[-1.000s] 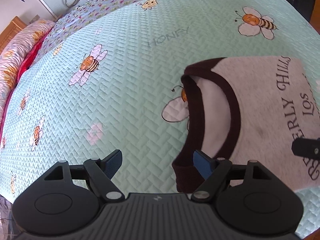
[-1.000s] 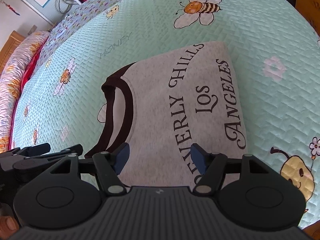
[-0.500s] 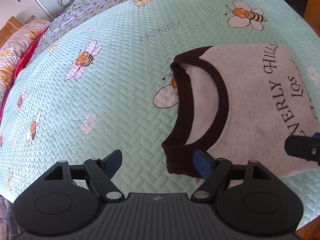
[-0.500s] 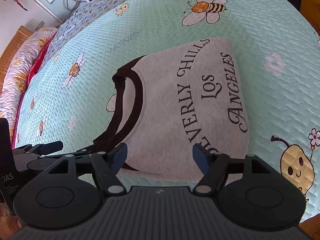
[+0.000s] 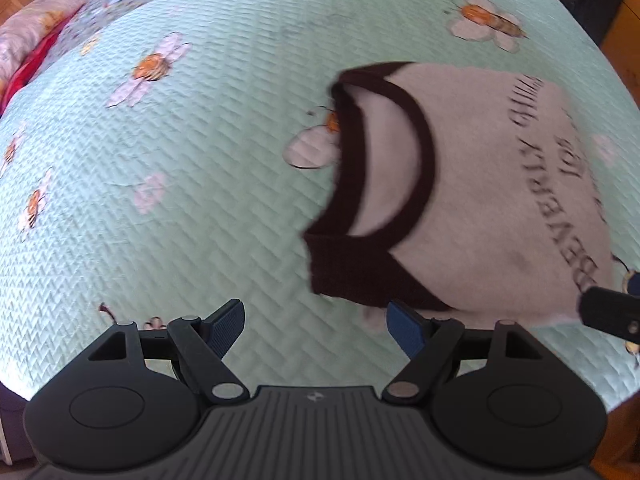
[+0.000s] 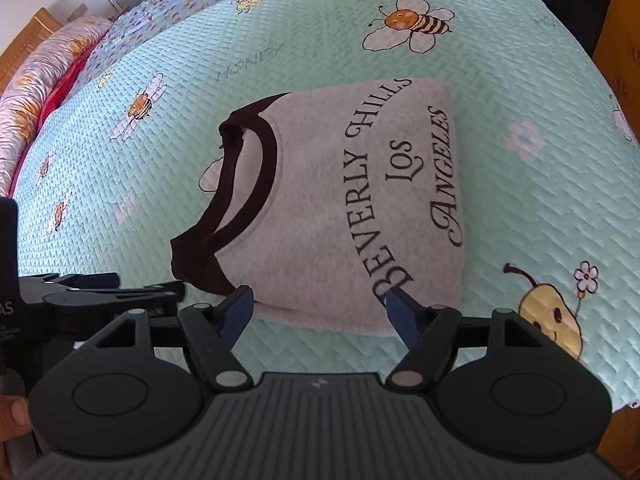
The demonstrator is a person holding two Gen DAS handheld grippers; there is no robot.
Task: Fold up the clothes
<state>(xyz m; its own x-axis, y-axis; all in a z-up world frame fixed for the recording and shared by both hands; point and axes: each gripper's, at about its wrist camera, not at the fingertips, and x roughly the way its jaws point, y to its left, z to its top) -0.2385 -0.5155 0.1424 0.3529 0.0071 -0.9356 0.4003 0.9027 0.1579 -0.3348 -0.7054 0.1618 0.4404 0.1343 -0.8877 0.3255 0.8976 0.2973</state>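
Note:
A grey sweatshirt [image 6: 328, 184] with a dark brown collar [image 6: 260, 176] and black "Beverly Hills Los Angeles" lettering lies folded into a rectangle on the bed. My right gripper [image 6: 317, 298] hovers open over its near edge, with nothing pressed between the pads. The left wrist view is blurred; there the sweatshirt [image 5: 480, 200] lies to the right, collar [image 5: 424, 152] facing left. My left gripper [image 5: 314, 312] stands open just short of the collar corner, over the bedspread, holding nothing. The left gripper's fingers [image 6: 100, 296] also show at the left of the right wrist view.
A mint quilted bedspread [image 6: 520, 80] printed with bees and flowers covers the bed. A floral pillow [image 6: 40, 80] lies at the far left. Wooden furniture [image 6: 616, 40] stands beyond the bed's right edge. A hand [image 6: 12, 416] shows at the lower left.
Both grippers have drawn back toward the sweatshirt's near edge, so it sits farther off. The left gripper's right finger no longer overlaps the collar. The right jaws stand slightly wider.

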